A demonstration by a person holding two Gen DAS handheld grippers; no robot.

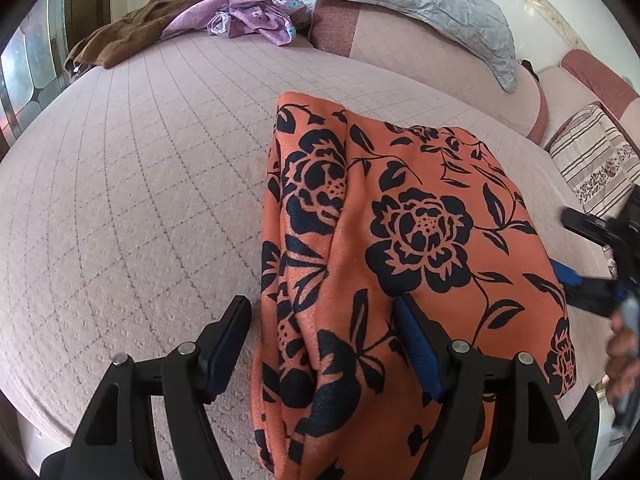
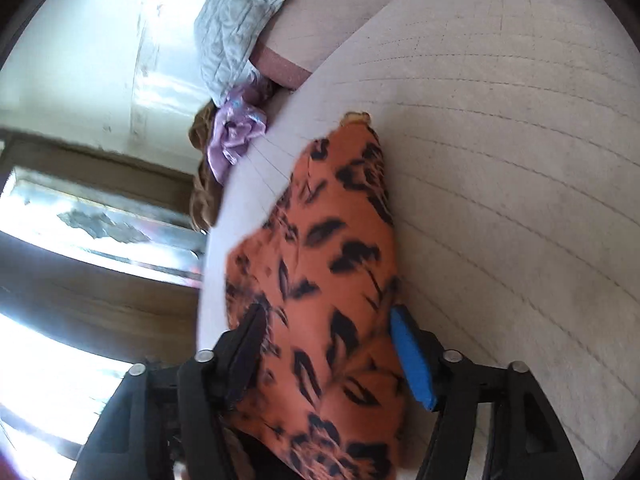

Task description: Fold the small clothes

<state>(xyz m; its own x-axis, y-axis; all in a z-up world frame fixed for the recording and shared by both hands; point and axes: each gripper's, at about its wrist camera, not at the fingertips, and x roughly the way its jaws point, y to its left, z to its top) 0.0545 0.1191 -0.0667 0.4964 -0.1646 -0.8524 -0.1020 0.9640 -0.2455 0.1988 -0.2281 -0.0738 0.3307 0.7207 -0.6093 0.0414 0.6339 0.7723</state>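
Note:
An orange garment with black flowers (image 1: 404, 240) lies folded lengthwise on the pink quilted bed (image 1: 132, 184). My left gripper (image 1: 322, 306) is open over its near left edge, the jaws apart with the cloth between them, the right finger (image 1: 416, 344) resting on the fabric. My right gripper shows at the right edge of the left wrist view (image 1: 592, 256). In the tilted, blurred right wrist view, the right gripper (image 2: 328, 320) is open with the garment (image 2: 332, 272) between its jaws.
A brown garment (image 1: 124, 32) and a purple flowered one (image 1: 244, 14) lie at the bed's far edge. A grey quilted blanket (image 1: 420, 4) drapes over a pink headboard cushion. A striped pillow (image 1: 592, 160) lies at the right. A window is at the left.

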